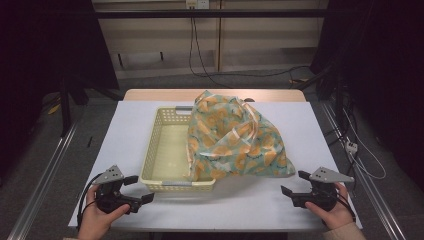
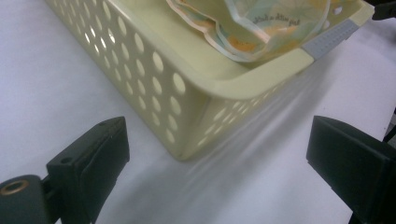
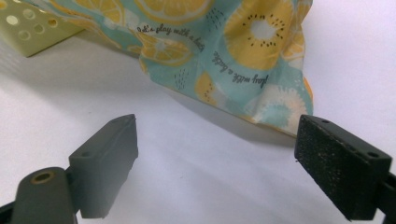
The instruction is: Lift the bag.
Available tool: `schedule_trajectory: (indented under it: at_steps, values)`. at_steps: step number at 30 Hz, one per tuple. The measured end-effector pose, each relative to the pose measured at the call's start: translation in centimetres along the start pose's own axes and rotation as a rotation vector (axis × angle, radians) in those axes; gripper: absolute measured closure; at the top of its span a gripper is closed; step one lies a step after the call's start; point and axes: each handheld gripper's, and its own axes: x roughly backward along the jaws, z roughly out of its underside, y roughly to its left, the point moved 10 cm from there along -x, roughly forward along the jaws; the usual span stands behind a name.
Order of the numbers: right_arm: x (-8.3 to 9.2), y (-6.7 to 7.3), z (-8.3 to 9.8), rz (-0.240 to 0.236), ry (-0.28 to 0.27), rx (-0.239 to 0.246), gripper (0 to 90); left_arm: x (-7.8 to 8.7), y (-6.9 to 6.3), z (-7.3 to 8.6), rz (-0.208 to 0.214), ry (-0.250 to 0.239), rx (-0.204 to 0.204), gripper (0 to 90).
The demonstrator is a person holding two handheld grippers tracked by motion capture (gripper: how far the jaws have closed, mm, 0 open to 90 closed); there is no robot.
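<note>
A pale yellow perforated basket [image 1: 167, 150] stands on the white desk [image 1: 305, 125], a little left of the middle, its long side running from the near edge toward the far edge. A fruit-print bag [image 1: 240, 140] in teal and orange is heaped partly inside the basket's right half and spills over its right rim onto the desk, its lower corner reaching toward the right near corner. Pale handles [image 1: 248, 122] loop across the top of the bag.

The left tongs [image 1: 136, 189], held in the person's left hand [image 1: 95, 220], sit at the near left corner of the desk, just beside the basket's near left corner without touching it; they are released, jaws spread wide with nothing between them. In the left gripper view the basket's corner [image 2: 187, 116] lies ahead between the jaws.

The right tongs [image 1: 295, 184], in the right hand [image 1: 336, 212], rest near the right near corner, also released and empty. In the right gripper view the bag's corner [image 3: 261, 93] lies just beyond the spread jaws, apart from them
</note>
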Motion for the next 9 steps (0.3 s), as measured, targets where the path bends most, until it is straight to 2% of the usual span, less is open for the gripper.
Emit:
schedule_trajectory:
  at_steps: [4,9]
  values:
    - [-0.29,0.29,0.16,-0.004,0.010,0.005,13.2,0.09,0.08,0.00,-0.003,-0.016,0.010,5.8]
    - [-0.39,0.47,0.17,-0.003,0.012,0.010,13.1,-0.26,-0.20,0.03,0.007,-0.009,0.000,5.8]
